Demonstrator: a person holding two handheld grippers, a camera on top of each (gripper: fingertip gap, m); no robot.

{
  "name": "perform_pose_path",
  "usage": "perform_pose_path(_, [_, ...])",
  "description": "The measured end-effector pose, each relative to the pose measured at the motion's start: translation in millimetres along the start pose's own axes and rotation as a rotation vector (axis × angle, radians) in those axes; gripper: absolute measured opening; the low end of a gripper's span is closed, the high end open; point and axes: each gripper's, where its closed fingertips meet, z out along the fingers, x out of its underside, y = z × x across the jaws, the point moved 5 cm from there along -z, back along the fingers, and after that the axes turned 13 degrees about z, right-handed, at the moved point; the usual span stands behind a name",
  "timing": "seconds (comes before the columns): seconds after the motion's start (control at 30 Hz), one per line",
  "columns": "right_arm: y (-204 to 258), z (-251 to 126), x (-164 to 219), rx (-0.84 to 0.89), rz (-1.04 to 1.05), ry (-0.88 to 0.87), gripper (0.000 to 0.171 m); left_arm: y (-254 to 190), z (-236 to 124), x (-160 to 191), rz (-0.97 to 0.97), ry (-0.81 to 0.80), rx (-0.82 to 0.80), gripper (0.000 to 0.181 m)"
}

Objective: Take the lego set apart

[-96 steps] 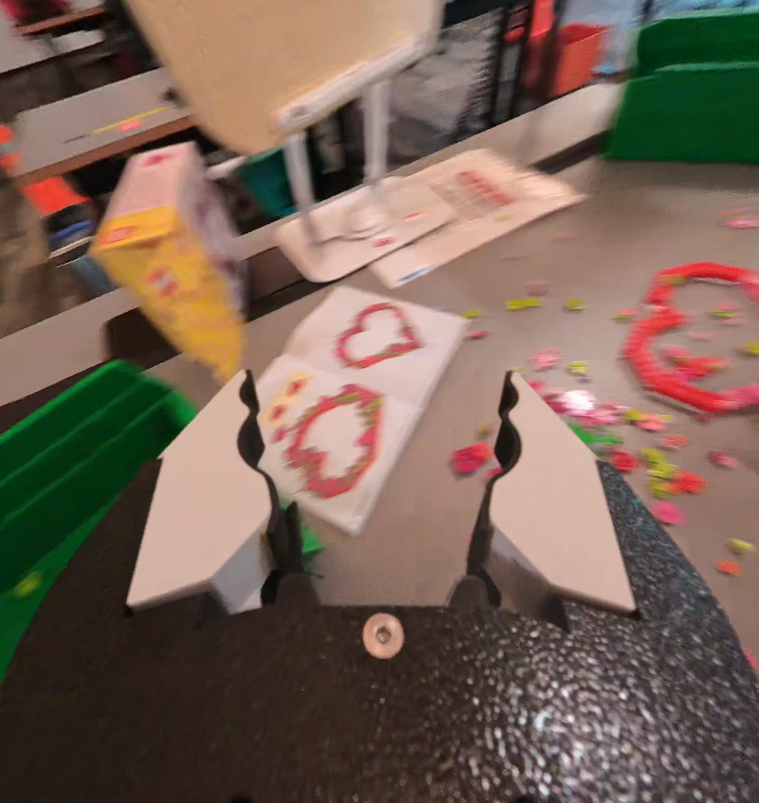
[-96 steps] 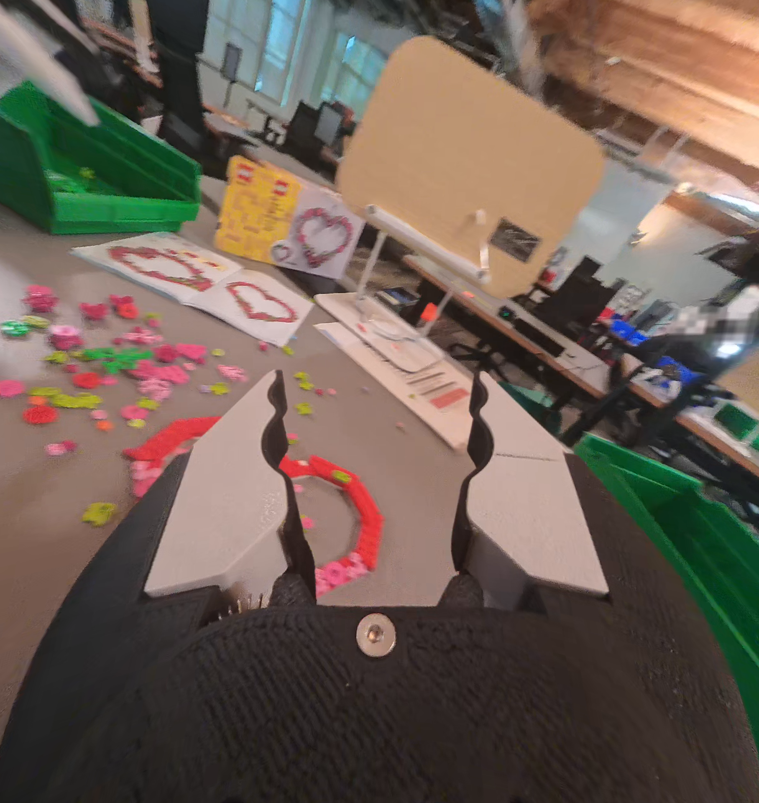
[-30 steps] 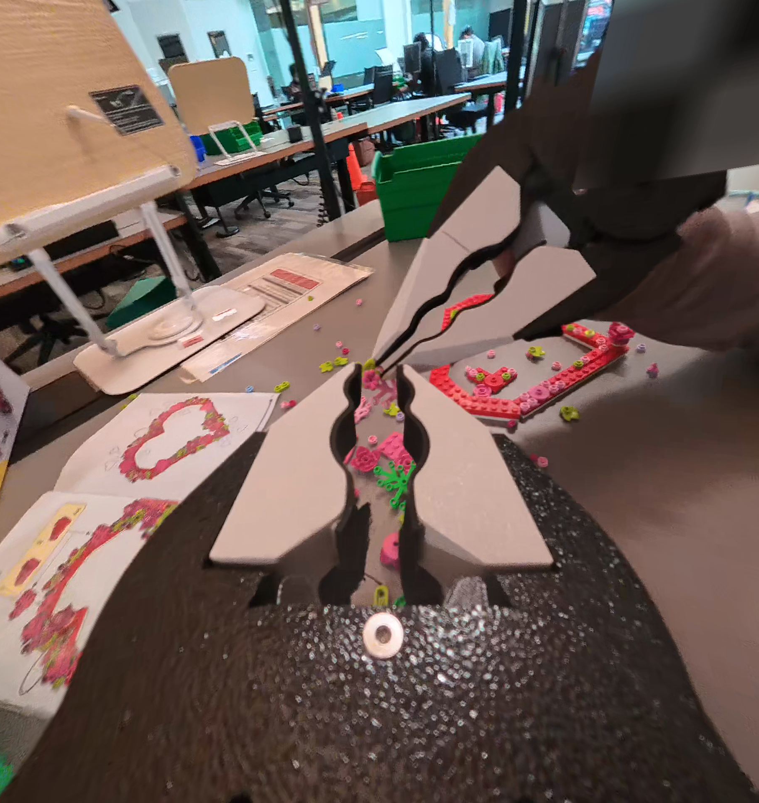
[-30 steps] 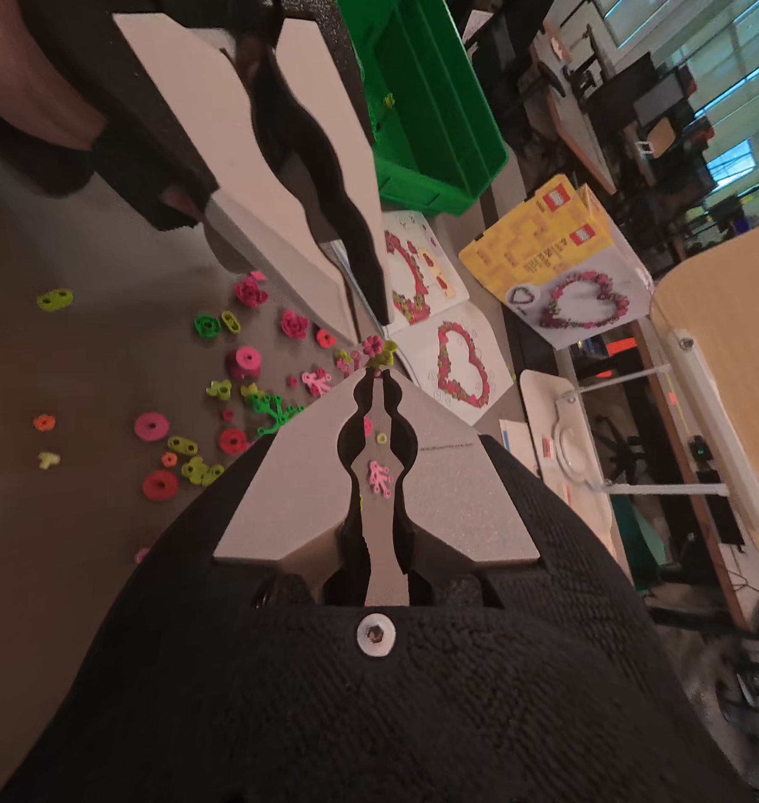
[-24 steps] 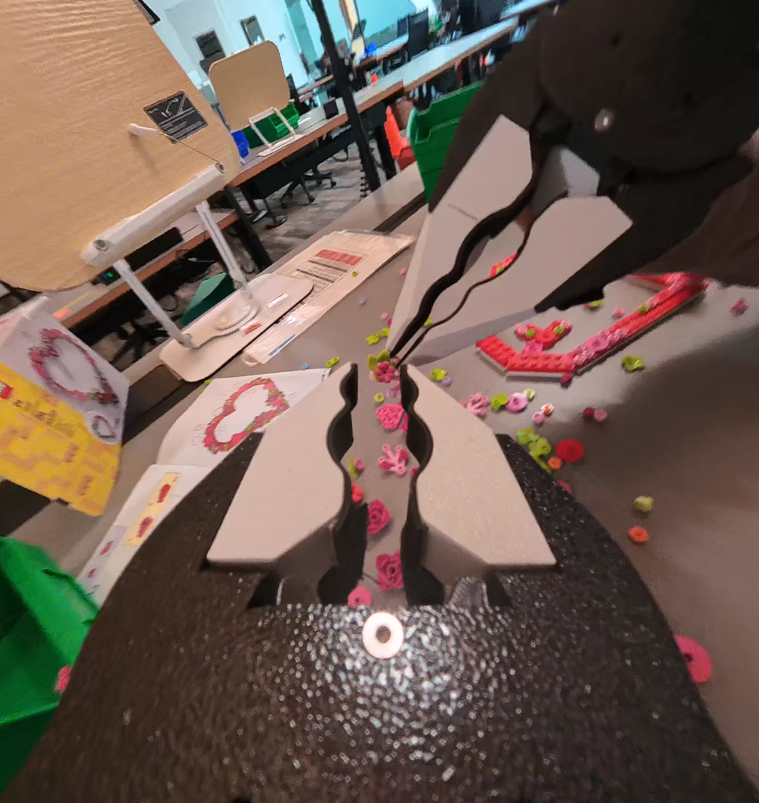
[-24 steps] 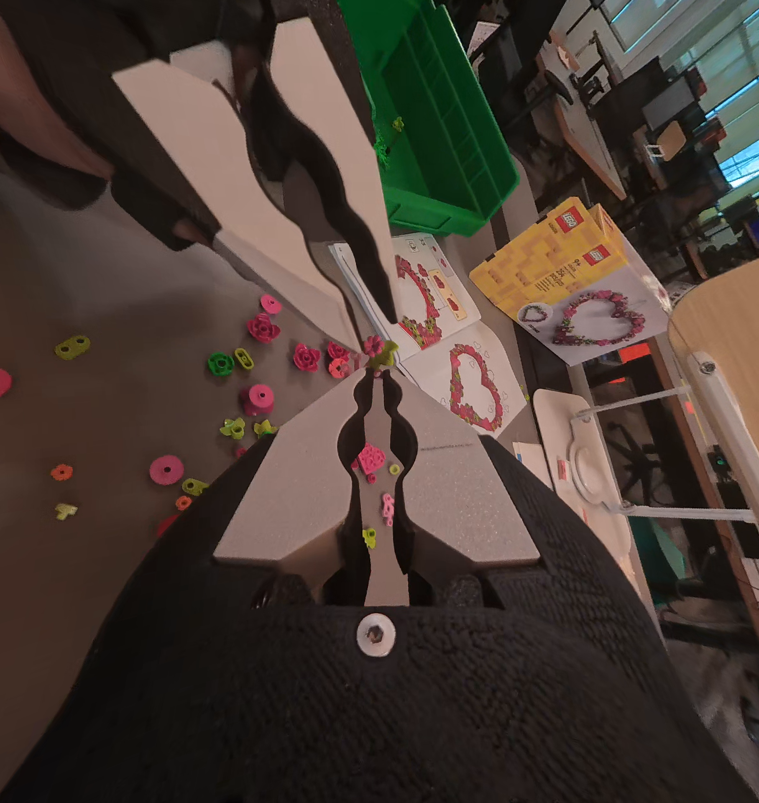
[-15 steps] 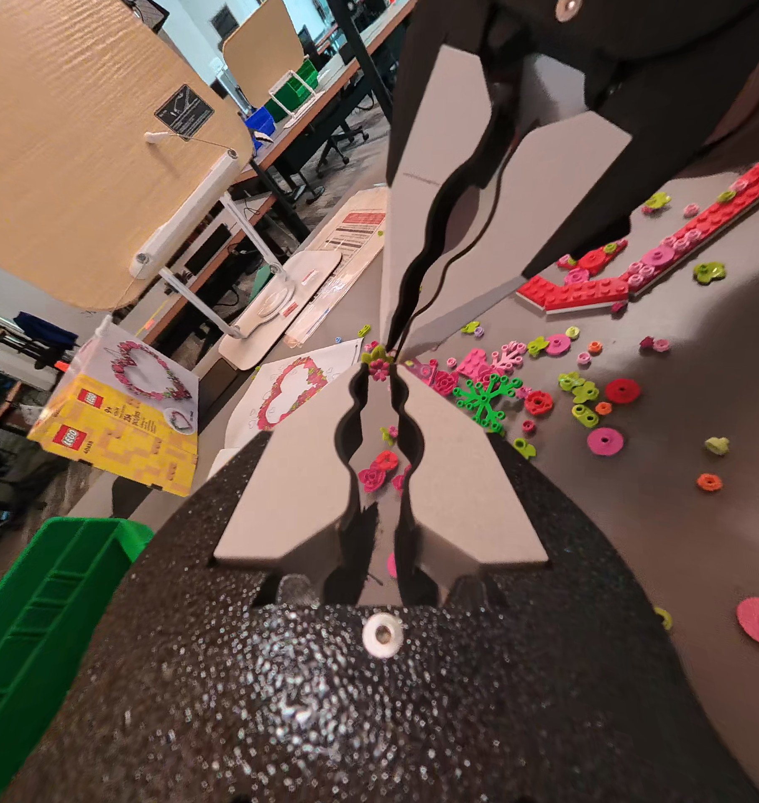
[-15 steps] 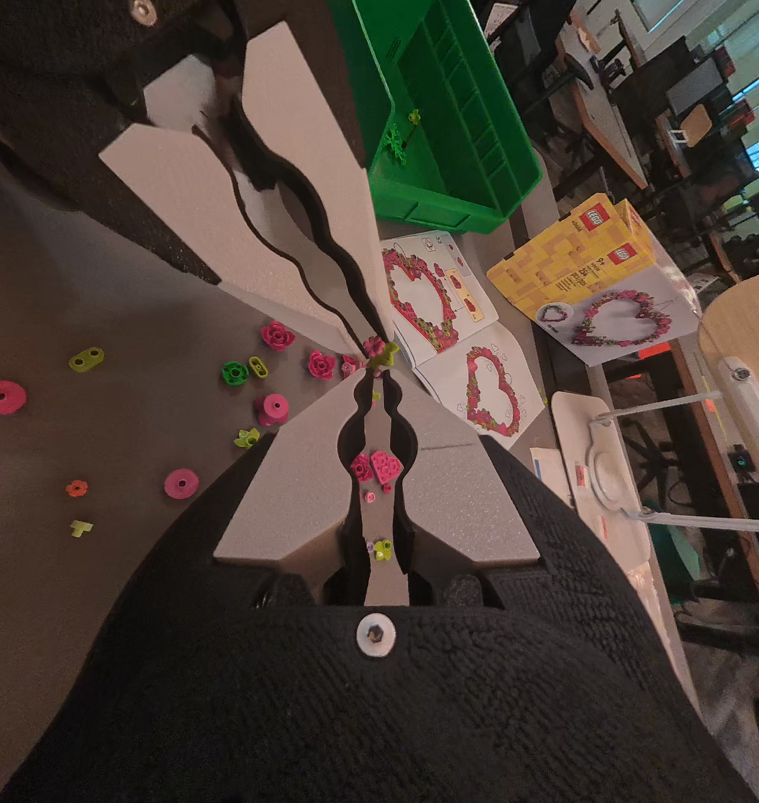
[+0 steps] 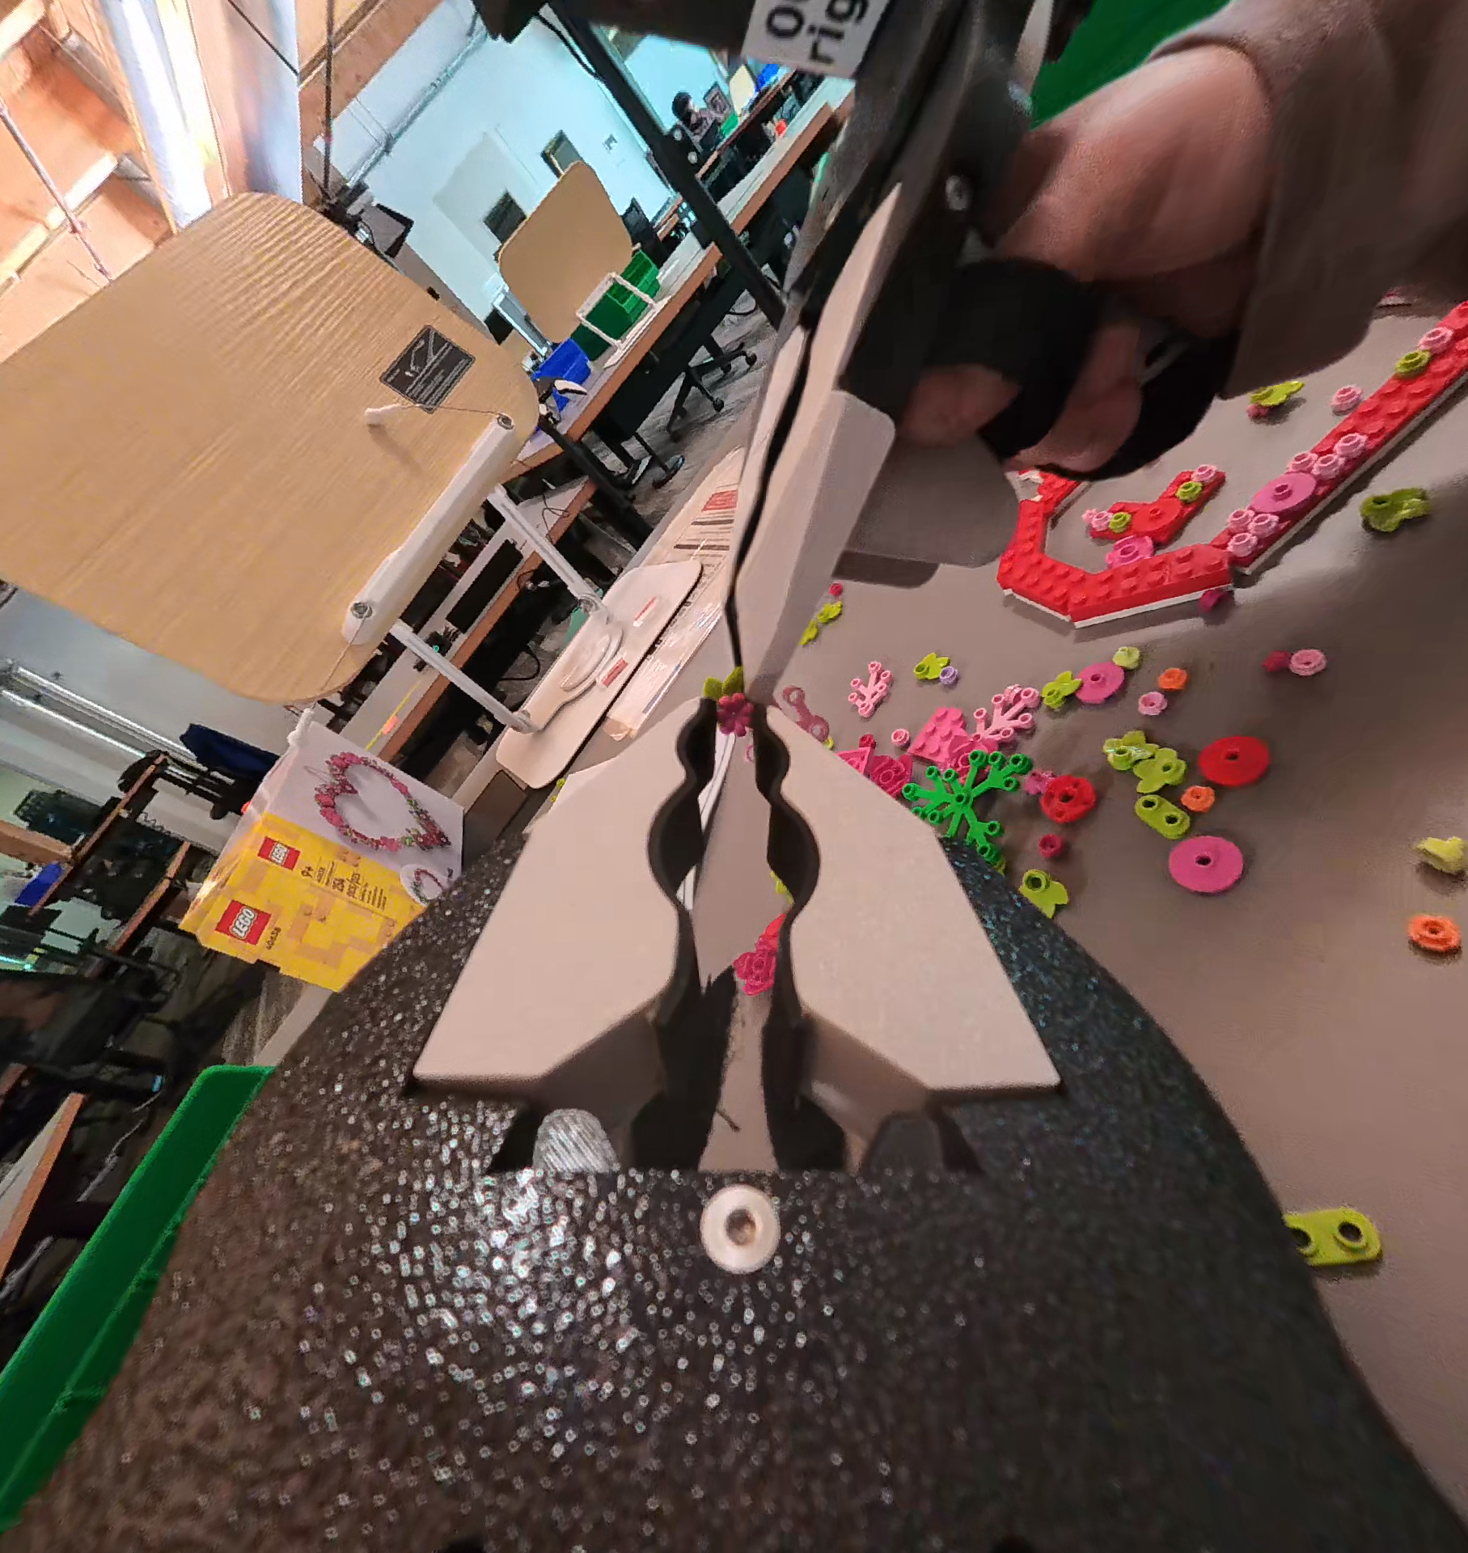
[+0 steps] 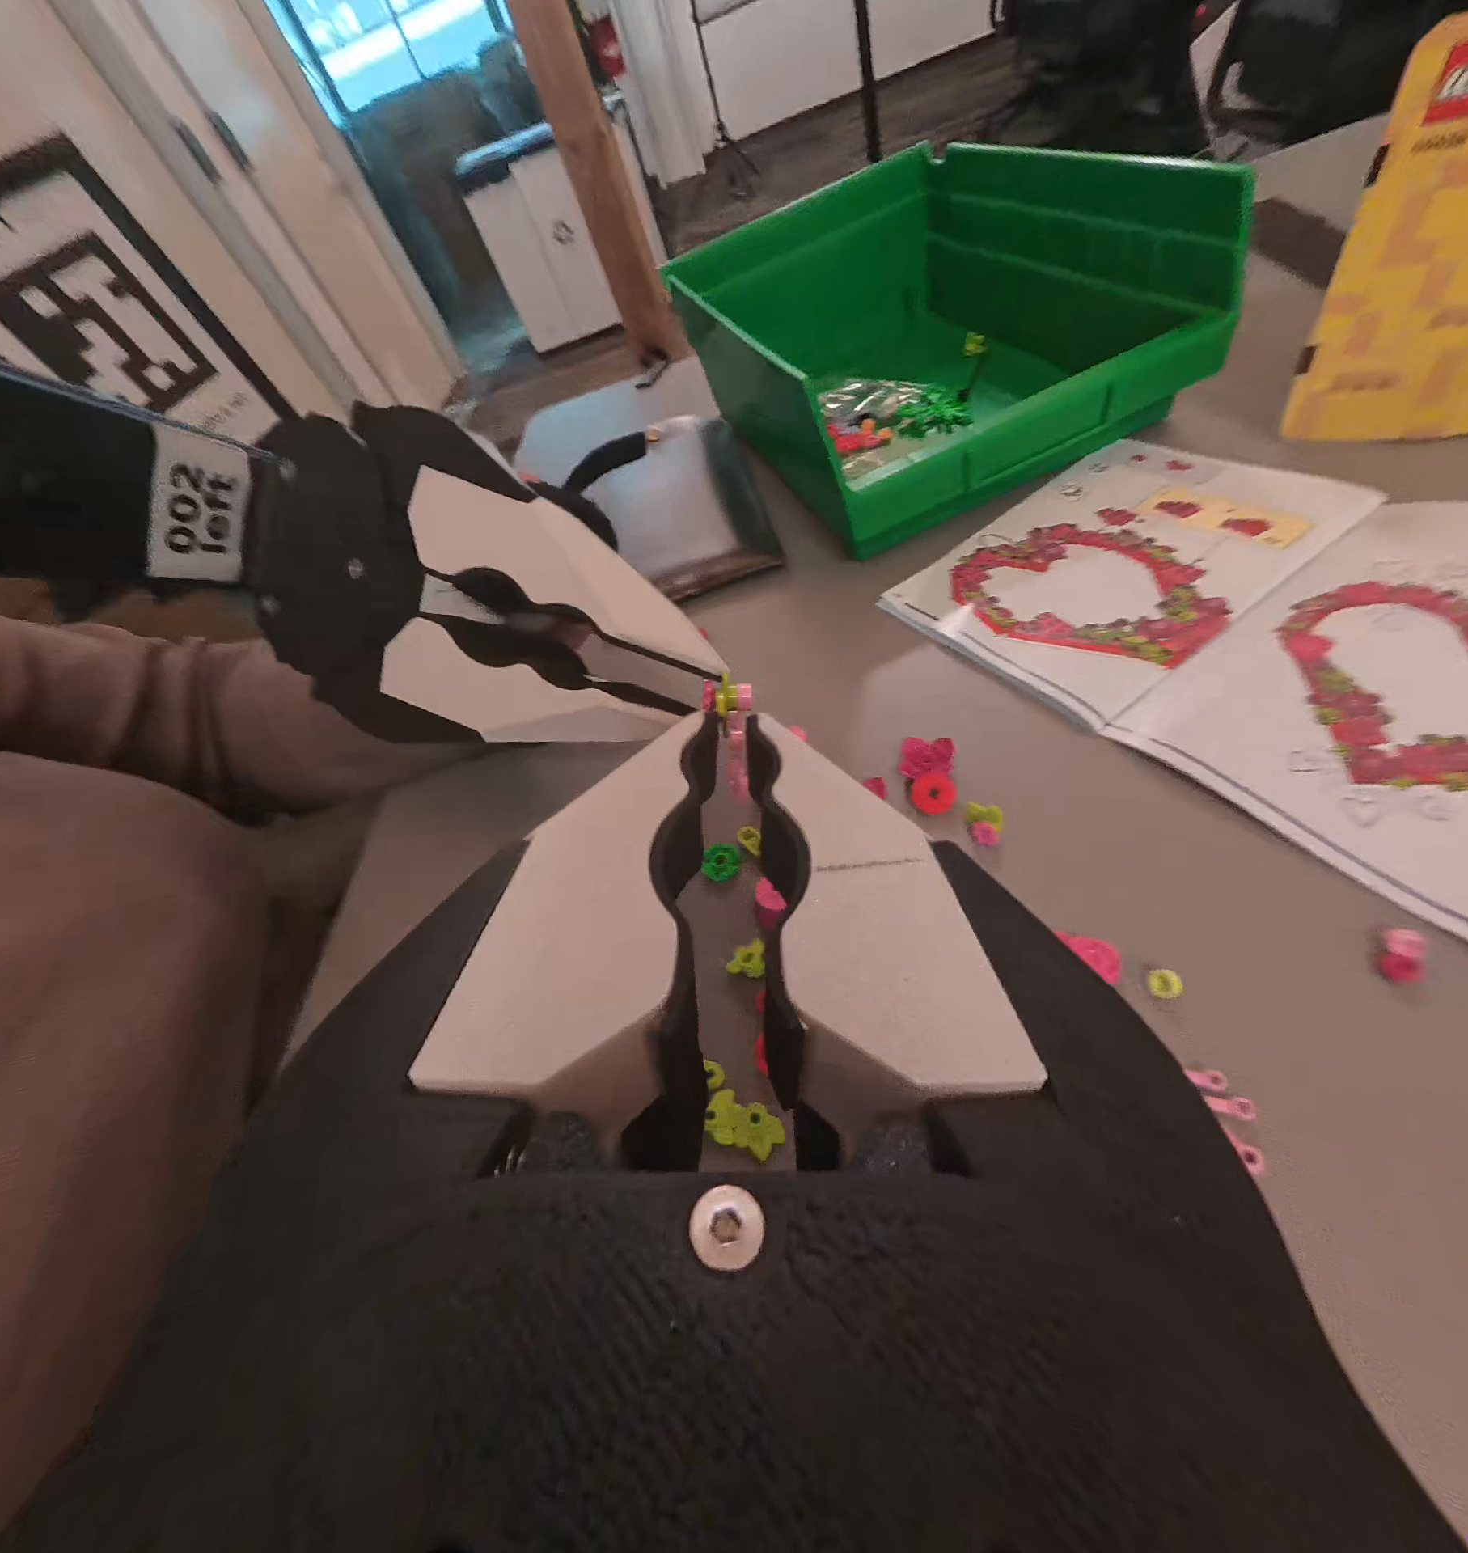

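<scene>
A grey table (image 9: 1302,1050) in an office is dotted with loose bricks (image 9: 1205,863). Above it, the left claw (image 9: 734,713) and right claw (image 10: 728,729) meet tip to tip, both pinching one tiny flower piece (image 10: 726,696). The red frame (image 9: 1134,563) lies behind, a green bin (image 10: 965,336) and booklet (image 10: 1218,605) nearby

A grey worktop (image 9: 1344,1050) fills the foreground; beyond it, an open office with rows of long desks (image 9: 713,218) and dark swivel chairs (image 9: 697,378) on a grey floor; pale wooden divider panels (image 9: 209,437) stand on white brackets; a wooden post (image 10: 587,168) rises by a bright window (image 10: 411,42); white cabinets (image 10: 545,244) line the wall; daylight is cool and even.
</scene>
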Motion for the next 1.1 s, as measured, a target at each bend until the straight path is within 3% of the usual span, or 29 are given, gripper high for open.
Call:
perform_pose_path(0.13, [0, 0, 1, -0.015, 0.051, 0.005, 0.003, 0, -1, 0, -0.022, -0.03, 0.011, 0.006])
perform_pose_path(0.4, [-5, 9, 1, 0.195, -0.072, -0.032, 0.002, -2, 5, 11, 0.058, 0.083, -0.059, 0.006])
perform_pose_path(0.47, [-6, 10, 0, 0.232, -0.096, -0.04, 0.002, -2, 6, 12, 0.121, 0.105, -0.092, 0.005])
perform_pose_path(0.57, [-31, -6, -7, 0.422, -0.137, -0.087, 0.0, 1, -4, 4, 0.294, 0.108, -0.216, 0.0])
perform_pose_path(0.6, [-32, -11, -9, 0.369, -0.077, -0.112, 0.0, 0, -8, 2, 0.325, 0.107, -0.229, 0.0])
perform_pose_path(0.8, [-25, -7, -10, 0.295, -0.077, -0.071, 0.0, -15, 19, 46, -0.03, 0.254, 0.072, 0.0])
perform_pose_path(0.97, [-31, 0, 1, 0.279, -0.083, -0.006, 0.0, -26, 24, 67, -0.369, 0.256, 0.289, 0.0])
perform_pose_path(1.0, [-32, 1, 3, 0.282, -0.093, 0.003, 0.0, -27, 24, 70, -0.408, 0.261, 0.312, 0.003])
perform_pose_path(1.03, [-33, 1, 4, 0.286, -0.109, 0.008, 0.0, -26, 25, 73, -0.435, 0.269, 0.319, 0.018])
perform_pose_path(1.1, [-34, 3, 8, 0.298, -0.154, 0.041, 0.0, -27, 24, 74, -0.474, 0.251, 0.348, 0.024])
